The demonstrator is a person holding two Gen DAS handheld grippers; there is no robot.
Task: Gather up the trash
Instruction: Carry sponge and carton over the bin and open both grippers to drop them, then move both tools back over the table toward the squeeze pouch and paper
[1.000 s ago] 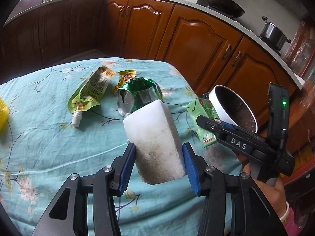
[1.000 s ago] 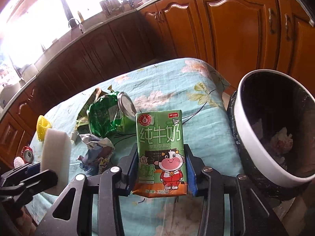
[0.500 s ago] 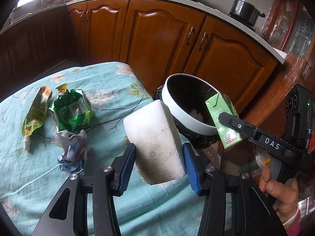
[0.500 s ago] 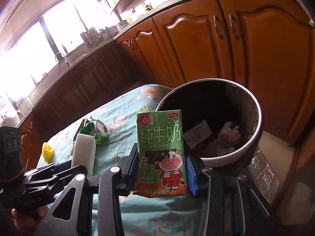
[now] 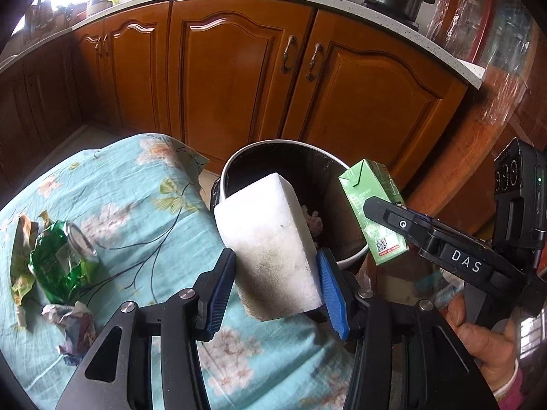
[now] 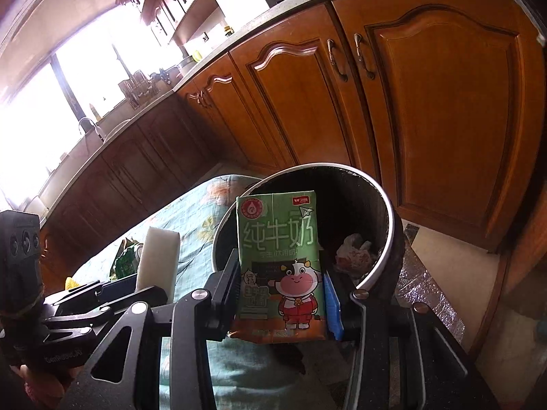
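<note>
My left gripper (image 5: 277, 287) is shut on a white foam block (image 5: 270, 242), held over the table edge in front of the trash bin (image 5: 283, 147). My right gripper (image 6: 280, 294) is shut on a green milk carton (image 6: 278, 239), held upright at the rim of the bin (image 6: 389, 212), which has crumpled trash inside. The carton also shows in the left wrist view (image 5: 372, 205), beside the bin's right side. The foam block shows in the right wrist view (image 6: 159, 256), left of the bin.
A crushed green can (image 5: 65, 259), a crumpled paper wad (image 5: 71, 324) and a flat pouch (image 5: 18, 266) lie on the blue floral tablecloth (image 5: 136, 198). Wooden kitchen cabinets (image 5: 239, 78) stand behind the bin.
Both grippers have swung right, from over the table toward the bin, each still holding its item. The bin now sits directly behind the foam block and the carton.
</note>
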